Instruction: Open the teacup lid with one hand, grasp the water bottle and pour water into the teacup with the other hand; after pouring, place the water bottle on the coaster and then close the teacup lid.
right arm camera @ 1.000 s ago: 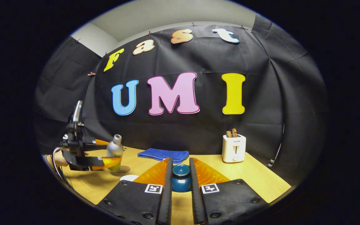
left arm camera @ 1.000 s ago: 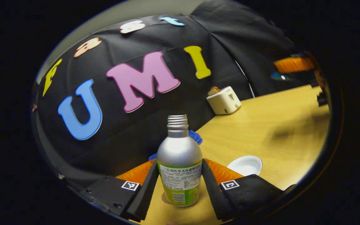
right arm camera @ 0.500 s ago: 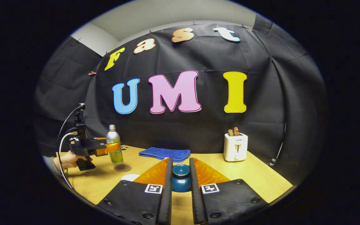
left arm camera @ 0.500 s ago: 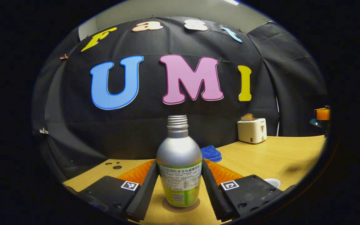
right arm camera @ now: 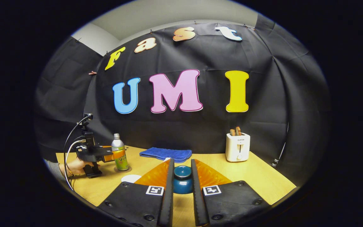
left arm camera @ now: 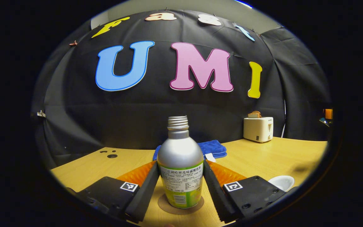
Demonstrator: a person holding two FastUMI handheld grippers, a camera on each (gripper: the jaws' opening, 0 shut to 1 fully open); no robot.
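A silver water bottle [left arm camera: 180,157] with a green label and no cap stands upright, its base on a round brown coaster [left arm camera: 169,206]. My left gripper [left arm camera: 180,164] is shut on its lower body. In the right gripper view the same bottle [right arm camera: 118,153] and coaster [right arm camera: 128,170] sit far left, with the left gripper [right arm camera: 113,155] and a hand around them. My right gripper [right arm camera: 181,162] is shut on the dark blue teacup lid [right arm camera: 182,179], held above the table. The white teacup [right arm camera: 130,178] stands open on the table; it is also the white teacup [left arm camera: 281,182] at lower right.
A folded blue towel [right arm camera: 165,154] lies at the back of the wooden table [right arm camera: 257,179]. A white toaster [right arm camera: 238,146] with toast stands back right. Small dark holes [left arm camera: 111,155] mark the table's back left. A cable trails from the left gripper.
The left gripper swung from a tilt back to level and lowered the bottle onto the coaster. The right gripper has stayed put with the lid.
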